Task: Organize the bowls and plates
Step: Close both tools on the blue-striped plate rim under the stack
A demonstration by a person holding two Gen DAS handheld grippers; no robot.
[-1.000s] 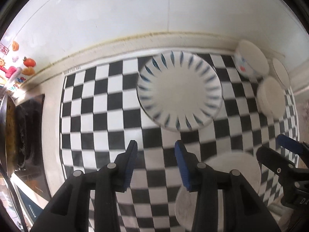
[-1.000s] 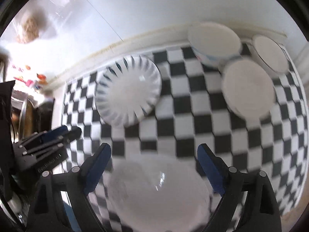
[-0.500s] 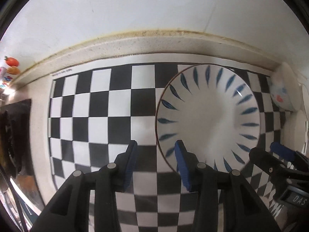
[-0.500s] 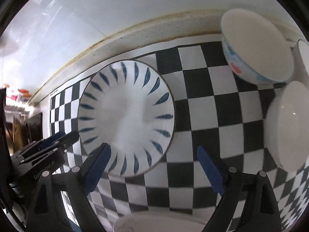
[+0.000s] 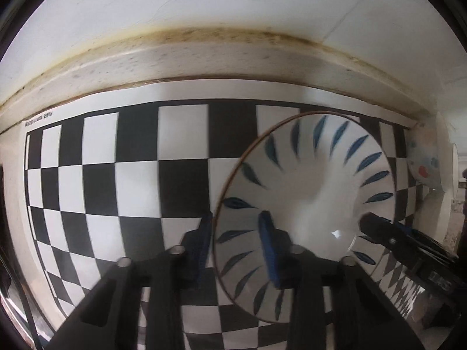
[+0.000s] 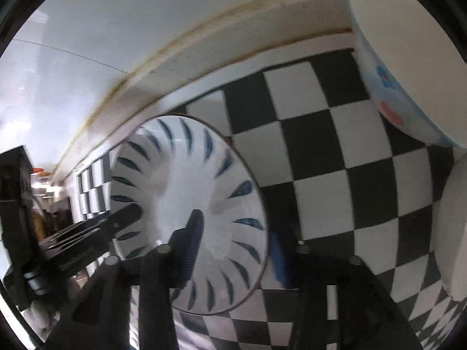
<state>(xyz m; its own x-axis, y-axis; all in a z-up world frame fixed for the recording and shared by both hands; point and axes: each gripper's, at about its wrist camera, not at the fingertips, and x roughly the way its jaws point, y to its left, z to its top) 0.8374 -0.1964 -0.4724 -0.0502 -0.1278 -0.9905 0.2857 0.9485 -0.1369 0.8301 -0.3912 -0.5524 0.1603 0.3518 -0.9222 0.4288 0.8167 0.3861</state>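
Observation:
A white plate with blue leaf marks (image 5: 315,192) lies on the checkered mat (image 5: 137,175) near the back wall. My left gripper (image 5: 236,242) straddles the plate's left rim, one finger outside and one over the plate, with a gap still between them. My right gripper (image 6: 236,239) straddles the plate's right rim (image 6: 204,204) the same way, its jaws apart. A white bowl with blue and red spots (image 6: 394,67) stands at the back right. Each gripper shows in the other's view.
A second white dish (image 6: 455,233) sits at the right edge of the mat. The stained backsplash ledge (image 5: 204,58) runs close behind the plate. Dark objects and clutter (image 6: 17,204) lie beyond the mat's left end.
Both grippers have moved forward and down to the blue-marked plate, and now sit over its opposite rims. The right jaws have narrowed. The plain white dish near the front has left view.

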